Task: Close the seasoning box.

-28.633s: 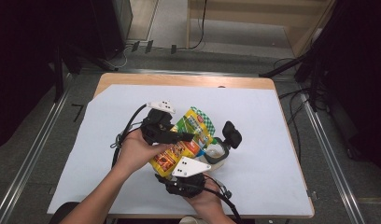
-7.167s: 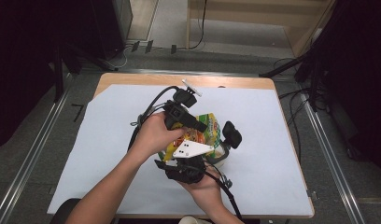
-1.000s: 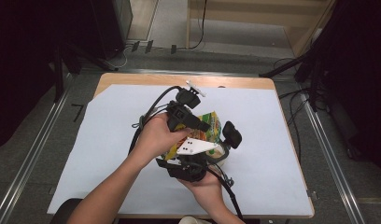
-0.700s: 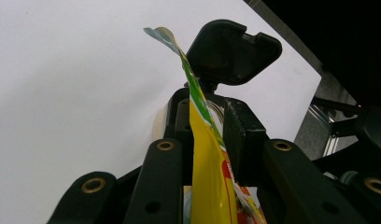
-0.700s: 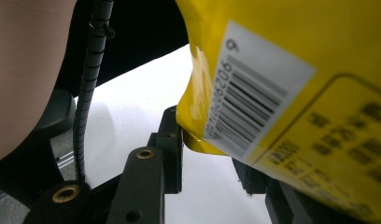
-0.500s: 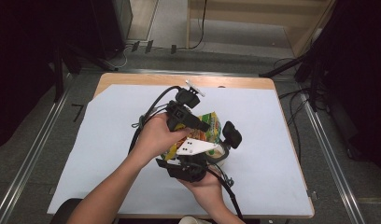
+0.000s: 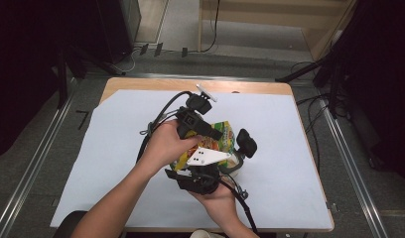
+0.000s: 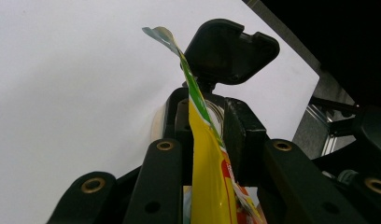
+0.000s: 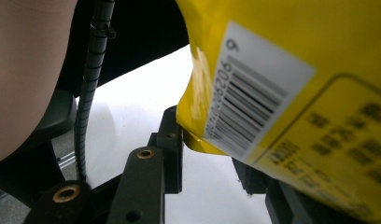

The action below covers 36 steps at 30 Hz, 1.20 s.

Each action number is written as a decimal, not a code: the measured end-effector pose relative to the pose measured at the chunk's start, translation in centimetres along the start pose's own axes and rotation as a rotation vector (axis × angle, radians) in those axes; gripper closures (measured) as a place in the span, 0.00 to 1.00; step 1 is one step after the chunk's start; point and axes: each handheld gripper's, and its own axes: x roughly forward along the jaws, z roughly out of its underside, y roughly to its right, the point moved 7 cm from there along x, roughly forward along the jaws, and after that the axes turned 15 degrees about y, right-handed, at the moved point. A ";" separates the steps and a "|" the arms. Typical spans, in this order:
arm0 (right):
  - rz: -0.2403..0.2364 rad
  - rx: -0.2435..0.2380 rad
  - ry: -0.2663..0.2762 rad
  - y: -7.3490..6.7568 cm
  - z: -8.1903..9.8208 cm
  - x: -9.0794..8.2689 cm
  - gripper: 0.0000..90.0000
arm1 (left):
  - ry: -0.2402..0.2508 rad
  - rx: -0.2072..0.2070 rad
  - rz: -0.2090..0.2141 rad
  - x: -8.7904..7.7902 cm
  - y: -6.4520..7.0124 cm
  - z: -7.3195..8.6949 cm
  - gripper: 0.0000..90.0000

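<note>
A yellow snack bag [image 7: 225,131] hangs over the middle of the table between both hands. My left gripper [image 7: 218,135] reaches in from the upper left and is shut on the bag's thin upper edge [image 8: 205,177], which stands edge-on between the jaws [image 8: 207,126]. My right gripper [image 7: 218,161], under its grey plate, comes up from below. Its jaws [image 9: 209,154] close around the barcode side of the bag [image 9: 272,70], and the right finger is hidden behind it. Just beyond the bag stands a small clear jar [image 7: 236,161] with its black flip lid [image 7: 246,143] raised [image 8: 230,51].
A white sheet [image 7: 116,173] covers the wooden table [image 7: 141,84]. Cables trail from both grippers across the sheet. Metal rails [image 7: 36,163] run along the floor on both sides, and dark stands [image 7: 334,74] rise at the back right.
</note>
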 end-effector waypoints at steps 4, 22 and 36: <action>-0.003 -0.004 0.005 0.1 0.1 0.0 0.76 | 0.006 0.017 -0.007 -0.1 0.4 0.0 0.85; 0.000 -0.004 -0.002 0.2 0.2 0.0 0.76 | 0.004 0.003 0.007 0.0 0.3 0.0 0.85; 0.007 -0.024 0.005 -0.1 0.4 0.1 0.71 | -0.019 -0.001 0.009 -0.1 -0.4 0.3 0.87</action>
